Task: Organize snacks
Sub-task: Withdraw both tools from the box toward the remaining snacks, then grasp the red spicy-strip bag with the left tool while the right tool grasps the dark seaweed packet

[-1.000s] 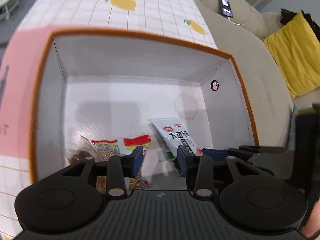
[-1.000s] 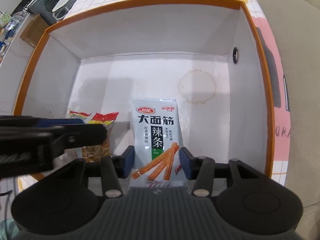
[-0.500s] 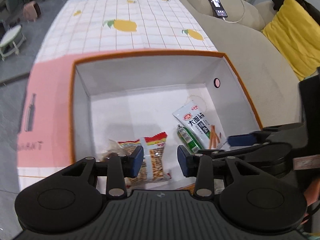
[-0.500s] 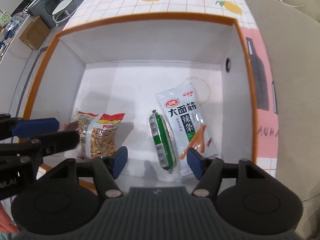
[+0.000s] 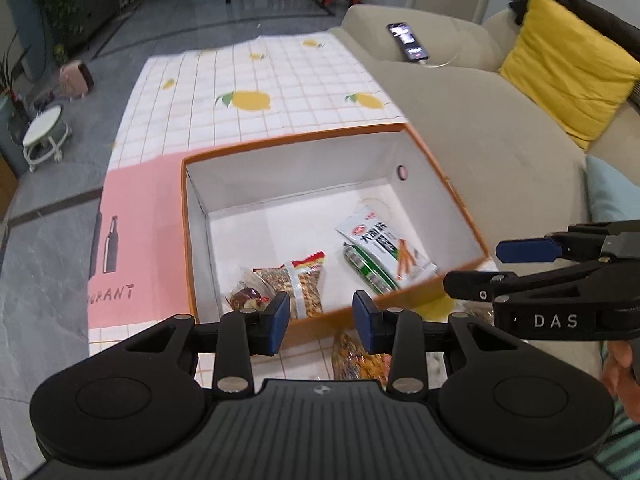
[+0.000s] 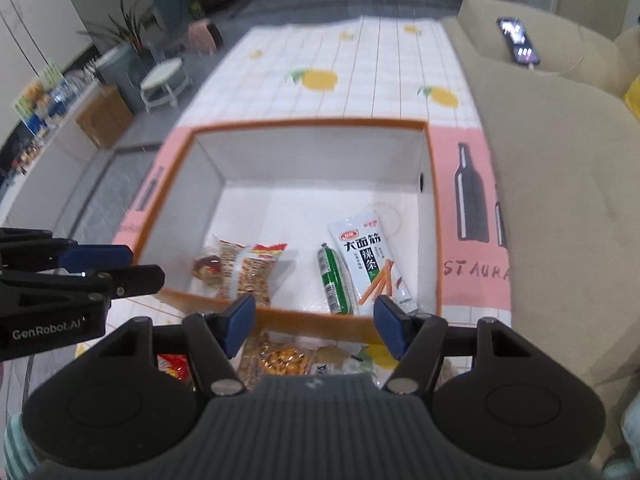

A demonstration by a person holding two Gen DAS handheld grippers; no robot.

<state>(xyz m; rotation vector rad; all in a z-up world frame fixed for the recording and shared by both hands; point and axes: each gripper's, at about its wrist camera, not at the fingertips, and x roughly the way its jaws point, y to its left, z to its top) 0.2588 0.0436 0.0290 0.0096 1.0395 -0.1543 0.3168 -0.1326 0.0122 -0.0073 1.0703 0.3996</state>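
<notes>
- The white box with the orange rim (image 6: pixel 304 123) sits on the bench, on the pink part of the cloth, and it is open at the top.
- Inside it, toward your right, the white spicy-strip packet (image 6: pixel 370 261) lies flat on the floor of the box, with the green sausage stick (image 6: pixel 334 280) just beside it on its left.
- Toward your left in the box lies the red-and-yellow nut packet (image 6: pixel 250 270), and a small clear-wrapped dark sweet (image 6: pixel 208 266) touches its left edge.
- Outside the box, against its near wall, more snacks lie on the bench: an orange crunchy-snack bag (image 6: pixel 280 360), a red packet (image 6: pixel 174 366) to its left, and some pale wrappers (image 6: pixel 340 360) to its right.
- Your right gripper (image 6: pixel 316 320) hovers over the near wall of the box with its jaws wide and nothing between them.
- Your left gripper (image 5: pixel 318 318) hangs over the same near edge, jaws moderately apart and empty; the orange bag (image 5: pixel 360 360) shows just below them.
- The two grippers are near each other, side by side, each one showing in the other's camera.
- The cloth (image 5: pixel 256 80) past the box is white checks with lemons.
- A beige sofa (image 5: pixel 480 120) runs along your right, with a phone (image 5: pixel 408 42) on its arm and a yellow cushion (image 5: pixel 560 72) farther back.
</notes>
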